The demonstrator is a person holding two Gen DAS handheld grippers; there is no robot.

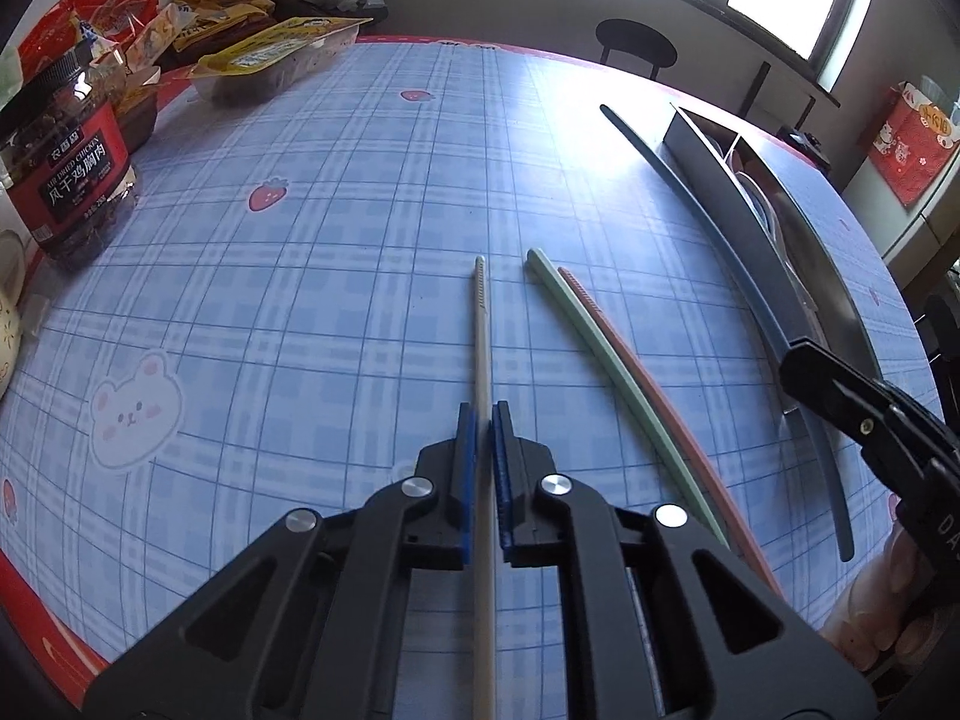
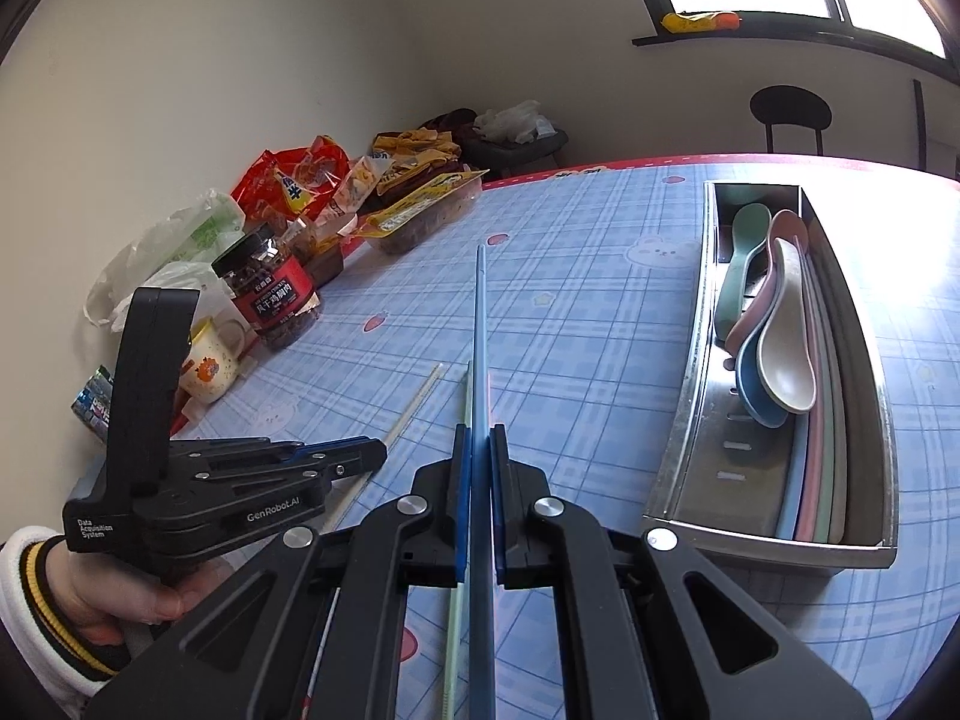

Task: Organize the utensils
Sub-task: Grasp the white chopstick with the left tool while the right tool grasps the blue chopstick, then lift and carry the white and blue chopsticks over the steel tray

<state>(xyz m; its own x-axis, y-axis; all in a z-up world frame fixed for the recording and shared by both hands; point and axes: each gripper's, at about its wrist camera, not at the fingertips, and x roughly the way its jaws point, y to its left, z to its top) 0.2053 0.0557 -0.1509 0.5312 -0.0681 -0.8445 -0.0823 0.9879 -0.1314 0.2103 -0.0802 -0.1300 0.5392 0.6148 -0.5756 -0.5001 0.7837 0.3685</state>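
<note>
a: what is the left gripper (image 1: 485, 414) clamping?
b: its jaws are pinching a cream chopstick (image 1: 482, 324). green (image 1: 606, 372) and pink (image 1: 654, 396) chopsticks are lying just right of them.
a: and the right gripper (image 2: 478, 438)?
b: it's squeezing a blue chopstick (image 2: 480, 324); the tray (image 2: 690, 420) with spoons (image 2: 780, 336) is sitting to its right, a jar (image 2: 273, 288) and snack bags (image 2: 300, 180) far left.

Table (image 1: 336, 228) w/ blue plaid cloth, red edge. Green chopstick (image 1: 606, 369) + pink chopstick (image 1: 660, 396) lie side by side center-right; steel tray (image 2: 690, 432) at right. Snack bags (image 1: 270, 51) + jar (image 1: 66, 180) upper left.
</note>
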